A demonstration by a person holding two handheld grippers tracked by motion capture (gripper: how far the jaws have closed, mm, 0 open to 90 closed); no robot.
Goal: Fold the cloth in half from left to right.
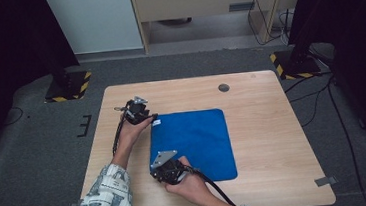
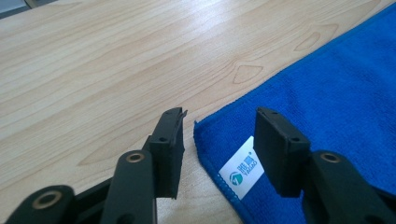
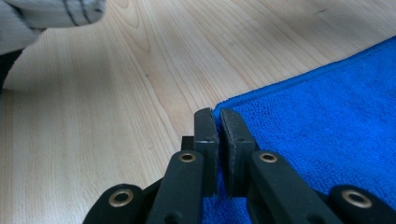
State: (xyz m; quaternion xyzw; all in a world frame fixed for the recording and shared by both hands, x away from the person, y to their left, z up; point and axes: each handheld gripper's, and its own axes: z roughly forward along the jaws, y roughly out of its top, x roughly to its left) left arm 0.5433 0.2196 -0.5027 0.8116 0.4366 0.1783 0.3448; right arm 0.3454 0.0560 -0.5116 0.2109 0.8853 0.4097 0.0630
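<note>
A blue cloth (image 1: 192, 142) lies flat on the wooden table (image 1: 268, 125). At its far left corner my left gripper (image 1: 153, 119) rests low, its jaws apart on either side of that corner. In the left gripper view the gripper (image 2: 219, 140) straddles the cloth (image 2: 336, 93) and its white label (image 2: 240, 170) without the pads touching. My right gripper (image 1: 156, 174) sits at the cloth's near left corner. In the right gripper view its jaws (image 3: 217, 114) are pressed together with the edge of the cloth (image 3: 327, 107) pinched between them.
A small round grommet (image 1: 224, 87) sits near the table's far edge. Two stands with yellow-black striped bases (image 1: 66, 85) (image 1: 293, 63) are on the floor beyond the table, with cables at the right. A patterned sleeve (image 3: 51, 18) shows at the upper left of the right gripper view.
</note>
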